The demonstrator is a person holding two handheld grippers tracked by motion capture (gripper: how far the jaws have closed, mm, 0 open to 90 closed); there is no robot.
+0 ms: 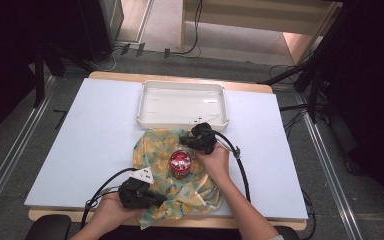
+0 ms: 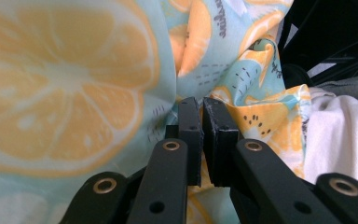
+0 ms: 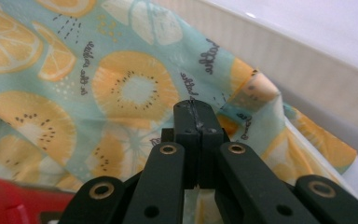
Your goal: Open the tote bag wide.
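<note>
White board (image 1: pixel 90 145) covers the table, and everything sits on it in relation to the red can (image 1: pixel 181 164). Behind the can, at the far side, stands an empty white tray (image 1: pixel 182 86), probably waiting to receive something later.

Under the can lies the cloth (image 1: pixel 152 150), pale blue with orange fruit slices printed on it. It is spread out but wrinkled, and the can stands upright near its middle. This looks like a wrapping job: the can is put in the centre so that the corners can be drawn up over it.

Near the can's front-left, at the table's near edge, the left gripper (image 1: pixel 139 195) is clenched on the cloth; in the left gripper view a fold of fabric (image 2: pixel 242 116) runs between the nearly closed jaws. I think it holds this corner so the cloth does not slide.

Just behind and to the right of the can, between it and the tray, is the right gripper (image 1: pixel 195 137). Its jaws are pressed fully together, and in the right gripper view (image 3: pixel 196 122) they lie over the far edge of the cloth. Whether they pinch a thin layer of it I cannot tell.
</note>
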